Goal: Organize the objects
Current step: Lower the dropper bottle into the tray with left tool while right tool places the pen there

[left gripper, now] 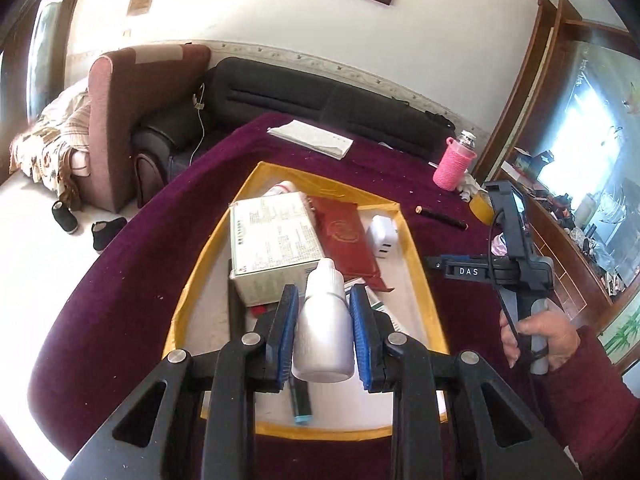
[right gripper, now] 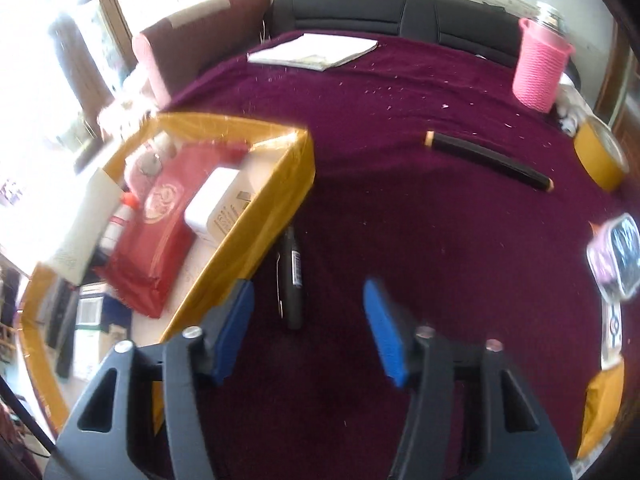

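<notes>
We hold a small white plastic dropper bottle (left gripper: 325, 322) in our left gripper (left gripper: 325, 334), whose blue-padded jaws are clamped on its sides, the capped nozzle pointing away from us. The bottle hangs over the near part of a shallow tray edged in yellow tape (left gripper: 416, 256), which lies on a table covered in dark purple cloth (left gripper: 120, 288).

Inside the tray we see a pale green printed carton (left gripper: 272, 246) on the left, a dark red flat packet with a gold emblem (left gripper: 344, 240) beside it, and a white plug adapter (left gripper: 383, 236) at the far right corner. A dark pen with a light blue end (left gripper: 301, 404) lies on the tray floor under the bottle.

Our right gripper (right gripper: 308, 330) has its blue pads standing apart with nothing between them, above bare purple cloth just right of the tray. A black marker with a barcode label (right gripper: 292, 276) lies on the cloth ahead of it, close against the tray's outer wall.

Farther right on the cloth lies a slim black stick with pale tips (right gripper: 490, 160), well apart from the tray. At the far right stand a bottle in a pink knitted sleeve (right gripper: 540, 72) and a roll of yellow tape (right gripper: 600, 160). A folded white paper (right gripper: 312, 52) rests at the far edge.
</notes>
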`<state>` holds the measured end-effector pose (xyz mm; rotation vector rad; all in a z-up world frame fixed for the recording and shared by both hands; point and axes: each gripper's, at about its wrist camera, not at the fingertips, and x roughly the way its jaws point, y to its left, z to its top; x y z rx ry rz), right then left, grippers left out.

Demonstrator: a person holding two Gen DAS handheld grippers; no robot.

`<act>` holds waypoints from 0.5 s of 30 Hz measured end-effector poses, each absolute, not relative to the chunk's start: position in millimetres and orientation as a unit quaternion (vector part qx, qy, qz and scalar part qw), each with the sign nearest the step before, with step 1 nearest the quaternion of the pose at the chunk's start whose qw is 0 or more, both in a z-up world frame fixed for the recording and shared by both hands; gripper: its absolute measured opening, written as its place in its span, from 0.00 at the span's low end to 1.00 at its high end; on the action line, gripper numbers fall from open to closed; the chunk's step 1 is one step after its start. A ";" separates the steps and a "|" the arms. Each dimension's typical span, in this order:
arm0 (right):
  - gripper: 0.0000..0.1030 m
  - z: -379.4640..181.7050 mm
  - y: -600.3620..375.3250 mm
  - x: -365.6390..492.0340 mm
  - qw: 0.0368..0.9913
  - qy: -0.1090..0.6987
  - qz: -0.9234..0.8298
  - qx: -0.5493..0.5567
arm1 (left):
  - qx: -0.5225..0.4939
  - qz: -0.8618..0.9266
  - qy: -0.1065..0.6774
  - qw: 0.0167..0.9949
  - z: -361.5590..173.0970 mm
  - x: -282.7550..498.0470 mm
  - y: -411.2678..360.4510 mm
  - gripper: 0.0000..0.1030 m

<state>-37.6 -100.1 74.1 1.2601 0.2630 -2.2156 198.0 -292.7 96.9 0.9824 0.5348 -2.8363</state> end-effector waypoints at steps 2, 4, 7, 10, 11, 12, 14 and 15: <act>0.36 63.7 -108.6 -43.3 0.284 0.099 -0.822 0.483 | 0.324 -0.926 0.185 0.046 89.7 199.8 -303.1 0.22; 0.36 57.6 -112.2 -46.3 0.279 0.097 -0.822 0.487 | 0.325 -0.925 0.194 0.047 84.1 200.4 -310.8 0.22; 0.20 56.1 -115.1 -46.8 0.259 0.095 -0.831 0.484 | 0.324 -0.923 0.201 0.049 78.5 198.6 -317.4 0.22; 0.13 56.3 -105.1 -46.7 0.249 0.073 -0.831 0.493 | 0.324 -0.922 0.209 0.045 75.5 197.7 -320.9 0.22; 0.13 55.8 -98.9 -45.5 0.247 0.063 -0.830 0.495 | 0.324 -0.921 0.209 0.044 74.3 197.4 -321.2 0.22; 0.13 55.5 -91.0 -43.6 0.246 0.050 -0.831 0.496 | 0.325 -0.921 0.210 0.043 73.4 196.9 -321.2 0.22; 0.13 57.0 -78.6 -40.9 0.250 0.024 -0.830 0.498 | 0.326 -0.920 0.212 0.040 71.9 198.6 -322.1 0.22; 0.13 58.1 -73.3 -38.6 0.252 0.013 -0.829 0.498 | 0.326 -0.920 0.214 0.039 71.6 199.3 -321.8 0.22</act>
